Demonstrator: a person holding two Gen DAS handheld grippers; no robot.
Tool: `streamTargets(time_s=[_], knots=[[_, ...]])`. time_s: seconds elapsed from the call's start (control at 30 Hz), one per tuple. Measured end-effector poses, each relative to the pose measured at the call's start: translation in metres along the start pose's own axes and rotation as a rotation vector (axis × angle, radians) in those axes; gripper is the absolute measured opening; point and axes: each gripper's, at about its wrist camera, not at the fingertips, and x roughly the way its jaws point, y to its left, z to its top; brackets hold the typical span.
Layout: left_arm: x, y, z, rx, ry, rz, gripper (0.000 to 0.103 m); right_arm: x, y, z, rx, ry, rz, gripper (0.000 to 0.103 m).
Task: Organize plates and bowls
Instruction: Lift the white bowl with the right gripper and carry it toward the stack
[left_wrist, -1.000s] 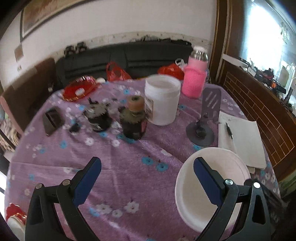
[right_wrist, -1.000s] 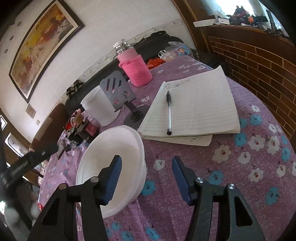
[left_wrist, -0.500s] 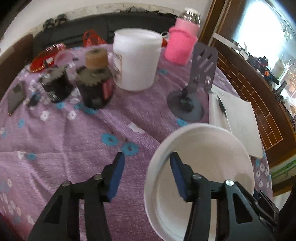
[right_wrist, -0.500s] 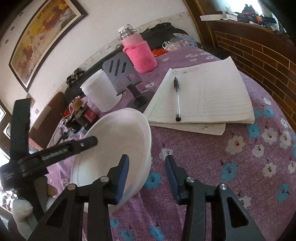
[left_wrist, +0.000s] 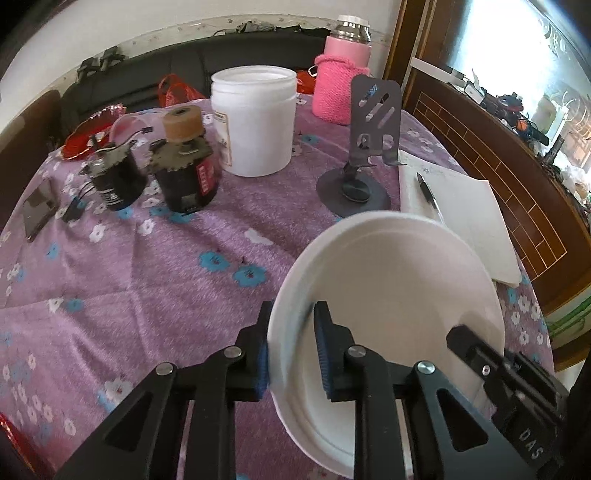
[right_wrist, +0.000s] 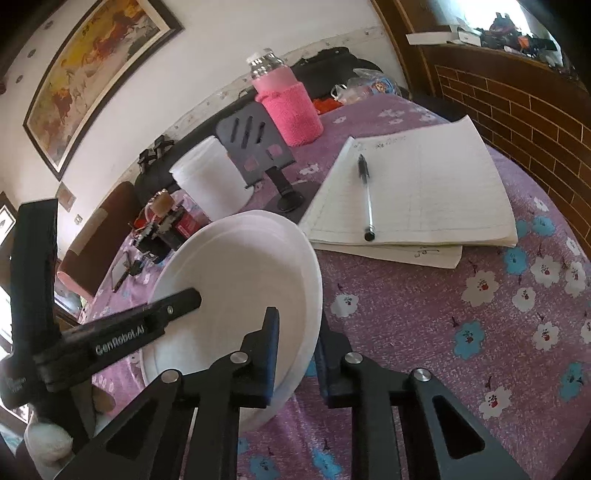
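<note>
Both grippers, left gripper (left_wrist: 291, 350) and right gripper (right_wrist: 295, 354), are closing their fingers on opposite rims of the white foam plates (left_wrist: 388, 295) near the counter's right edge — light, flimsy, easily crushed, so pinch gently.

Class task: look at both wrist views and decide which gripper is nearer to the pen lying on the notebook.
Right. The right gripper is closing on the white plate's rim on the pen side; the left gripper is closing on the opposite rim, farther away.
</note>
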Motion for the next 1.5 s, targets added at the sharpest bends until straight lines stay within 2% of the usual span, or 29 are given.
streamTargets(time_s=[0.2,0.33,0.43,0.63,0.73,1.1,1.3,1.5], knots=[[-0.035,0.011,-0.020,-0.010,-0.048,0.051,0.021,-0.003,0.020,-0.008,-0.045,-0.003,0.041,0.019],[-0.072,0.037,-0.039,-0.090,-0.082,0.045,0.021,-0.005,0.038,-0.017,-0.062,0.023,0.131,0.019],[-0.095,0.055,-0.053,-0.134,-0.111,0.057,0.021,-0.010,0.064,-0.026,-0.128,0.032,0.172,0.019],[-0.137,0.087,-0.091,-0.194,-0.140,0.076,0.021,-0.030,0.116,-0.059,-0.260,0.053,0.154,0.017],[-0.165,0.096,-0.114,-0.208,-0.182,0.087,0.021,-0.053,0.139,-0.079,-0.325,0.028,0.140,0.017],[-0.240,0.096,-0.190,-0.146,-0.328,0.152,0.021,-0.132,0.181,-0.146,-0.424,-0.084,0.142,0.018],[-0.264,0.100,-0.222,-0.131,-0.372,0.225,0.021,-0.150,0.200,-0.174,-0.462,-0.119,0.140,0.018],[-0.277,0.103,-0.239,-0.114,-0.400,0.286,0.021,-0.152,0.213,-0.189,-0.475,-0.115,0.144,0.018]])
